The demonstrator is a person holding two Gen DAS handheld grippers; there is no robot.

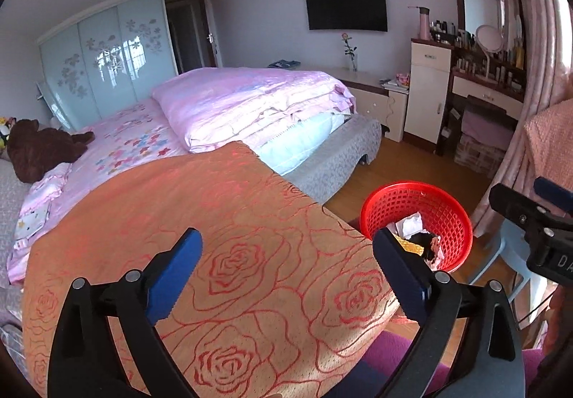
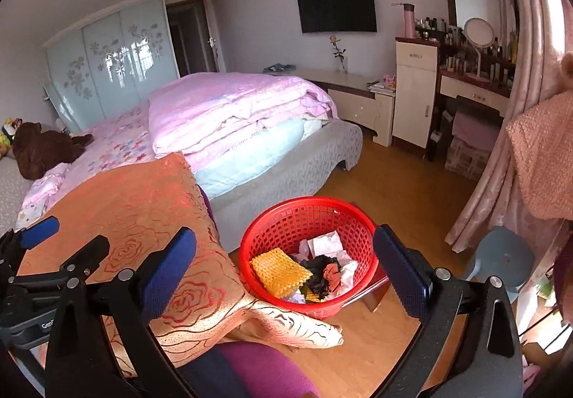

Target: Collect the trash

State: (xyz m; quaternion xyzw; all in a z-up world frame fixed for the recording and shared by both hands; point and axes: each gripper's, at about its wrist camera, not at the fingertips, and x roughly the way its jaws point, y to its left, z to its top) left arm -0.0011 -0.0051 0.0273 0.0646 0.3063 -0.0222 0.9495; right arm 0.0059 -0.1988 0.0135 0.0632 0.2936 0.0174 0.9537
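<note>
A red plastic basket (image 2: 308,219) stands on the wooden floor beside the bed; it also shows in the left wrist view (image 1: 451,219). Inside lie a yellow mesh pad (image 2: 277,271), crumpled white paper (image 2: 326,240) and a black and red scrap (image 2: 324,274). My left gripper (image 1: 286,276) is open and empty, held above an orange rose-patterned cloth (image 1: 215,255). My right gripper (image 2: 286,269) is open and empty, held above and just in front of the basket. The left gripper's body shows at the left edge of the right wrist view (image 2: 43,269).
A bed (image 2: 293,161) with a folded pink quilt (image 2: 232,108) fills the middle. A brown plush toy (image 2: 39,147) lies on it. A blue plastic stool (image 2: 501,262) and pink curtain (image 2: 501,154) stand right. A dresser (image 2: 472,86) and low cabinet (image 2: 358,93) line the far wall.
</note>
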